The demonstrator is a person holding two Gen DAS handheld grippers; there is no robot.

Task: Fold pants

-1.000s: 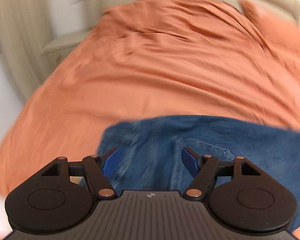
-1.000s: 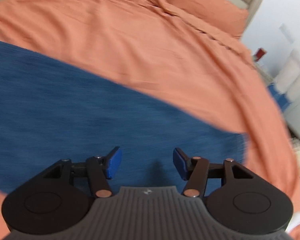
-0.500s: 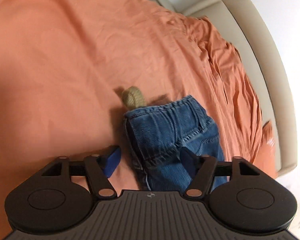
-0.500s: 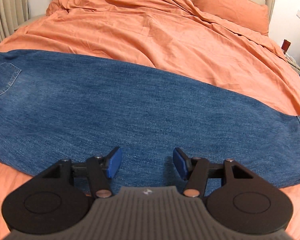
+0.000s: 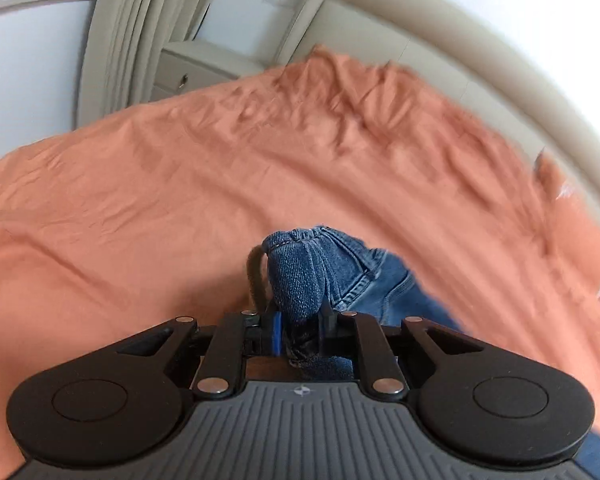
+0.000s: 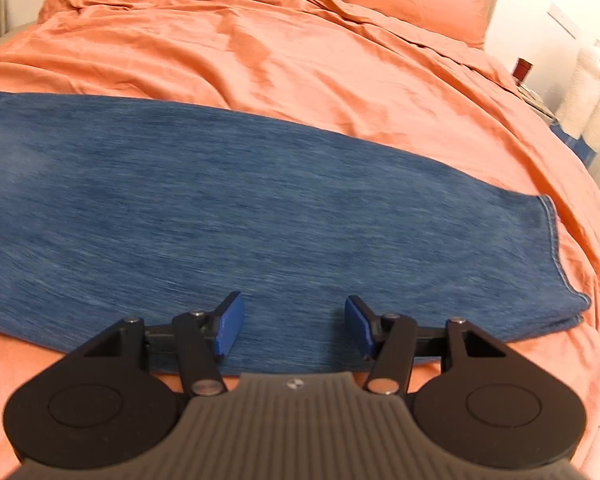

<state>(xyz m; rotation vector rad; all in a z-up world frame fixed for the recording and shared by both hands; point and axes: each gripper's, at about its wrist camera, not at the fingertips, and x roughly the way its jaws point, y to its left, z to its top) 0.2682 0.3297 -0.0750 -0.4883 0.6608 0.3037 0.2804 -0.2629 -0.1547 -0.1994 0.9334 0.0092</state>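
Left wrist: left hand-held gripper point(image 5: 299, 334) closing on jeans point(image 5: 300, 276).

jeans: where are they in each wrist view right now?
Left wrist: jeans low centre, the waistband bunched between the closing left gripper fingers.
Right wrist: jeans lie flat across the middle, hem at right, the open right gripper over their near edge.
Shared landmark: orange bedding.

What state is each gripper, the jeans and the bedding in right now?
Left gripper: jaws closing, jeans waistband bunched between them.
Right gripper: open, over the leg, holding nothing.
Jeans: spread flat along the bed, waist end gathered.
Duvet: orange, rumpled.
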